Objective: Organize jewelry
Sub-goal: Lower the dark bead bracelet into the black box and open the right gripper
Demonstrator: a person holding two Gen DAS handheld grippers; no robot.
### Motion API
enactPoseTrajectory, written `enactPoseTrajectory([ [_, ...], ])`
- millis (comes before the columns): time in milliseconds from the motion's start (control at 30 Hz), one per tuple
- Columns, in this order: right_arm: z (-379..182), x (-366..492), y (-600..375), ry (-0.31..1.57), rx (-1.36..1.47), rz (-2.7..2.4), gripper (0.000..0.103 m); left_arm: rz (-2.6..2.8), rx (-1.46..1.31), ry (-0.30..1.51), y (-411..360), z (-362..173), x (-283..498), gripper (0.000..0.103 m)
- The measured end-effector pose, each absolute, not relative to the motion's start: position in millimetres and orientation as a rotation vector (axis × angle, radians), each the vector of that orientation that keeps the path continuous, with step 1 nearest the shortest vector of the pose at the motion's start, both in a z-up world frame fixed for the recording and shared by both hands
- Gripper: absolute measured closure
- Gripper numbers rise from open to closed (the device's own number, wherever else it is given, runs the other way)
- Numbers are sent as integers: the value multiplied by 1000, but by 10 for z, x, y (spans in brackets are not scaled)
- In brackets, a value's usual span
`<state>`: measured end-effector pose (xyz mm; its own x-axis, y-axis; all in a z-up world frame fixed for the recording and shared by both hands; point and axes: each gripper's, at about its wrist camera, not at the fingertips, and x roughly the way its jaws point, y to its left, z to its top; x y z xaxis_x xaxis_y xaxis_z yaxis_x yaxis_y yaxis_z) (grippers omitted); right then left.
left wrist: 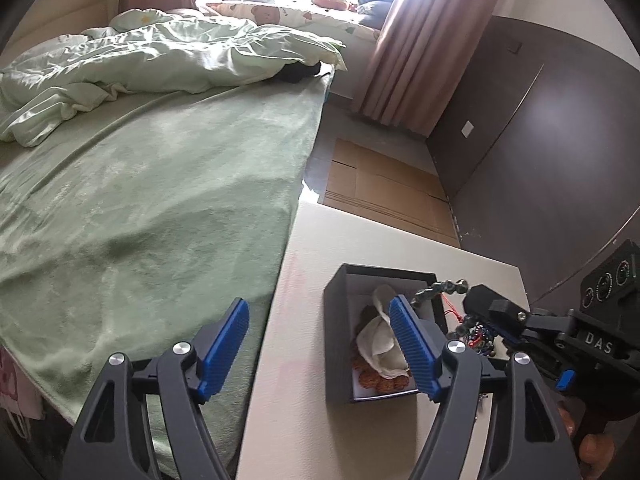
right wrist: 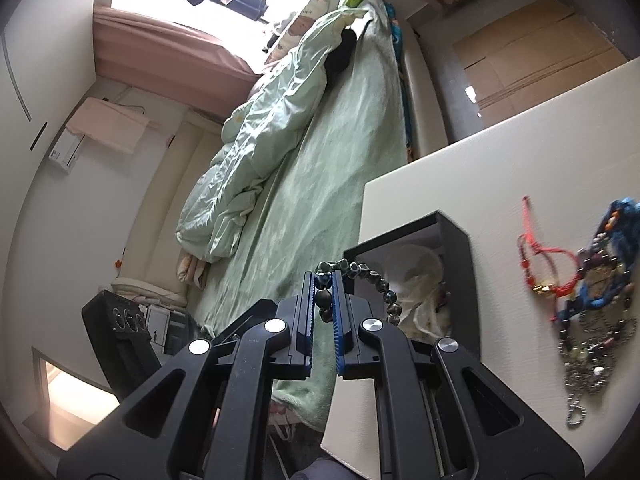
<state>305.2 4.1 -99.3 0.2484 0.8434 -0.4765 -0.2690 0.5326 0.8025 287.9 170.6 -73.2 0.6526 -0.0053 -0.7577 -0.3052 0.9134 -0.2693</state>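
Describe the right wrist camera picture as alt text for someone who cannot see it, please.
The right gripper, shut on a dark bead bracelet, holds it beside an open dark box on a white table. A tangle of red, blue and metal jewelry lies on the table to the right, and a bed with green bedding fills the background.

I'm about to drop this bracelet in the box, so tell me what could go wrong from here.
1. The right tongs pinch the dark bead bracelet by only a few beads; its loop hangs at the open black box's rim and may catch there or fall outside.
2. The open left tongs sit close beside the box and could nudge it.
3. A white cloth fills much of the box, so beads may land on top.
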Motion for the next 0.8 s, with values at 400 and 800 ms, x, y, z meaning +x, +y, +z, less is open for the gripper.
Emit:
enactPoseTrajectory([
  [400,-1037,3095,15,1048,529,665,27,178,-405,841,1769,-716,2805,30],
  [800,-1023,3078,-534,1060,500,628,27,161,-391,830,1564,-691,2849,24],
])
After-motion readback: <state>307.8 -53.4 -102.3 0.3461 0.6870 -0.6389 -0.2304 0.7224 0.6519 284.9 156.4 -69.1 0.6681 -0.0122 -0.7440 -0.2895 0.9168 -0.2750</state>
